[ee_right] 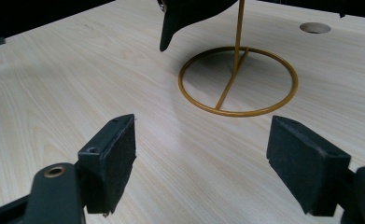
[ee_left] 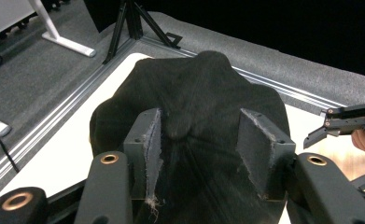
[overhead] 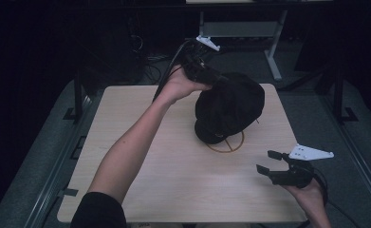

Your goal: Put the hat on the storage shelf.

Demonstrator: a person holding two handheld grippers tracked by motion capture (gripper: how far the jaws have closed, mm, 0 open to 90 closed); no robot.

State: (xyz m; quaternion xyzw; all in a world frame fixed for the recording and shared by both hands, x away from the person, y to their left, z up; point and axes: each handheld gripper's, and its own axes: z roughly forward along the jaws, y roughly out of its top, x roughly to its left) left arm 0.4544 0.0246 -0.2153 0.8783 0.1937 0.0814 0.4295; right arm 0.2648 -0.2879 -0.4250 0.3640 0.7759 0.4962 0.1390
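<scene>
A black cap point(overhead: 230, 107) rests on a thin gold wire stand whose ring base point(overhead: 226, 147) lies on the light wood table point(overhead: 173, 180). My left gripper point(overhead: 216, 78) reaches in at the cap's far left side. In the left gripper view its jaws stand apart around the cap point(ee_left: 203, 88), a ridge of fabric rising between the worn pads point(ee_left: 150, 140) without being pressed. My right gripper point(overhead: 267, 161) hovers open over the table's near right corner, with nothing between its pads point(ee_right: 110, 158). Ahead of it stand the gold ring point(ee_right: 238, 79) and the cap's brim point(ee_right: 180, 18).
A round cable hole point(ee_right: 314, 28) sits in the tabletop beyond the stand. Metal rails point(ee_left: 54, 126) frame the table on grey carpet. A white desk leg point(overhead: 273, 61) stands behind the table. The right gripper point(ee_left: 332, 126) is seen far off in the left gripper view.
</scene>
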